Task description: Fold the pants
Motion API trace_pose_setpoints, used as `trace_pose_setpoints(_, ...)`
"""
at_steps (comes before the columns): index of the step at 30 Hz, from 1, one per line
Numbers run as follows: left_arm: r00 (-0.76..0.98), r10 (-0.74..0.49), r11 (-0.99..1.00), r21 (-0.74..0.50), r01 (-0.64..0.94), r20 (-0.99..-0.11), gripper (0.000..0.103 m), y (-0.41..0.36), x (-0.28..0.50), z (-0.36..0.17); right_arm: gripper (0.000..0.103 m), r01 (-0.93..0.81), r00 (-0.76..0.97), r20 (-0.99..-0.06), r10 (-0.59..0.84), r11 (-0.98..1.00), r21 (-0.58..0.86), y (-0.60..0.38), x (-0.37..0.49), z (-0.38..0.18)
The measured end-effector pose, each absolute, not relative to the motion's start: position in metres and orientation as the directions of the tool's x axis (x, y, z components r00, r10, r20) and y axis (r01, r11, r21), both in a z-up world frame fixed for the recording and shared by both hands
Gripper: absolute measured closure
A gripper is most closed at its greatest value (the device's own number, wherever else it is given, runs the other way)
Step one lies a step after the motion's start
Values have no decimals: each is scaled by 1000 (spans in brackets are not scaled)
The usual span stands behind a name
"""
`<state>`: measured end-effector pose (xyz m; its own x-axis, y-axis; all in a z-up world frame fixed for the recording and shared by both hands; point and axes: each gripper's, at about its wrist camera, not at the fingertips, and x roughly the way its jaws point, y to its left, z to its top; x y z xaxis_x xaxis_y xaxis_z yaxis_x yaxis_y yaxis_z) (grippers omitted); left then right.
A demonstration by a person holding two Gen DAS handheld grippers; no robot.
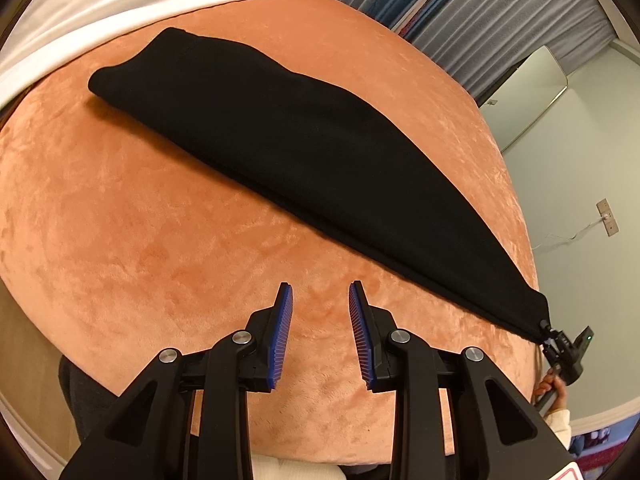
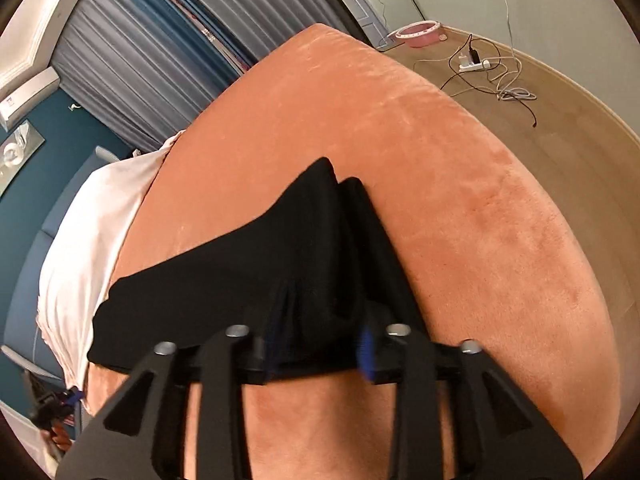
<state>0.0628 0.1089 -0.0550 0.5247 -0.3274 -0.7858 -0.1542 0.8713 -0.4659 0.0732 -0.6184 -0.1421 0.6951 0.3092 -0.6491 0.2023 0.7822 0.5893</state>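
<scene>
Pants (image 1: 304, 140) lie on the orange bed (image 1: 120, 220), folded lengthwise into one long black strip whose axis runs from the end near the white sheet (image 1: 100, 20) to the narrow end my right gripper (image 2: 320, 344) has between its jaws; the blur hides whether they press the cloth. My left gripper (image 1: 320, 328) hovers beside the strip, jaws apart and empty. I judge the crosswise fold is starting: next, carry this end toward the sheet-side end.
</scene>
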Motion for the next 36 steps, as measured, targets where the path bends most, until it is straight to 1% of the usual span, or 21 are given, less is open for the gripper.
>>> trace_pose_setpoints(1, 525, -324, 873, -463, -155, -787, 75, 107, 64, -55, 67, 209, 700, -644, 308, 775, 597, -619, 76, -139)
trace_pose_setpoints(2, 525, -323, 873, -462, -157, -788, 75, 104, 66, -55, 75, 213, 706, -643, 297, 777, 592, -620, 81, -133)
trace_pose_setpoints(3, 525, -322, 873, -462, -159, -788, 74, 103, 66, -56, 95, 212, 715, -643, 273, 792, 572, -614, 89, -125)
trace_pose_setpoints(6, 528, -316, 870, -462, -170, -788, 62, 103, 67, -56, 95, 199, 756, -617, 218, 822, 534, -603, 107, -109)
trace_pose_setpoints(8, 538, -280, 881, -435, -184, -795, 56, 109, 66, -56, 94, 241, 740, -650, 171, 836, 494, -612, 111, -124)
trace_pose_setpoints(9, 542, -251, 889, -412, -198, -802, 50, 113, 67, -57, 93, 285, 700, -698, 153, 836, 469, -615, 113, -138)
trace_pose_setpoints(10, 540, -215, 897, -383, -220, -813, 49, 119, 70, -59, 94, 291, 693, -701, 166, 826, 483, -616, 112, -146)
trace_pose_setpoints(11, 540, -184, 902, -359, -238, -821, 49, 126, 73, -60, 93, 295, 724, -671, 163, 806, 514, -618, 103, -143)
trace_pose_setpoints(13, 538, -128, 906, -319, -279, -833, 46, 140, 81, -62, 89, 341, 736, -670, 97, 802, 491, -616, 92, -133)
trace_pose_setpoints(14, 542, -107, 903, -309, -297, -833, 42, 149, 86, -62, 82, 379, 738, -674, 30, 808, 451, -612, 84, -125)
trace_pose_setpoints(15, 548, -86, 900, -301, -317, -832, 36, 159, 91, -62, 71, 400, 744, -667, -22, 815, 419, -606, 75, -117)
trace_pose_setpoints(17, 560, -41, 891, -285, -355, -827, 34, 180, 107, -63, 68, 400, 765, -640, -69, 830, 389, -593, 57, -104)
trace_pose_setpoints(21, 525, 9, 860, -261, -438, -851, 34, 230, 154, -85, 66, 376, 773, -631, -64, 847, 375, -562, 31, -97)
trace_pose_setpoints(24, 466, -5, 830, -264, -492, -885, 37, 259, 179, -112, 61, 363, 765, -641, -62, 863, 350, -532, 21, -97)
trace_pose_setpoints(26, 469, -35, 813, -298, -501, -882, 50, 271, 189, -121, 61, 356, 757, -650, -61, 873, 333, -517, 15, -99)
trace_pose_setpoints(27, 487, -35, 812, -309, -495, -872, 71, 275, 192, -120, 61, 356, 750, -659, -61, 877, 324, -508, 13, -100)
trace_pose_setpoints(28, 508, -50, 820, -326, -471, -860, 88, 279, 196, -118, 61, 352, 742, -669, -55, 880, 319, -501, 14, -101)
trace_pose_setpoints(30, 534, -58, 835, -334, -437, -843, 93, 282, 203, -107, 61, 346, 737, -674, -49, 884, 314, -488, 16, -99)
trace_pose_setpoints(33, 587, -19, 877, -295, -379, -809, 93, 280, 204, -91, 61, 310, 752, -659, -27, 897, 316, -471, 20, -94)
trace_pose_setpoints(34, 587, 11, 895, -254, -367, -809, 93, 281, 208, -96, 61, 298, 751, -660, -18, 901, 314, -469, 25, -94)
trace_pose_setpoints(36, 519, -8, 903, -229, -363, -855, 91, 284, 218, -121, 61, 298, 722, -692, -20, 911, 284, -459, 39, -102)
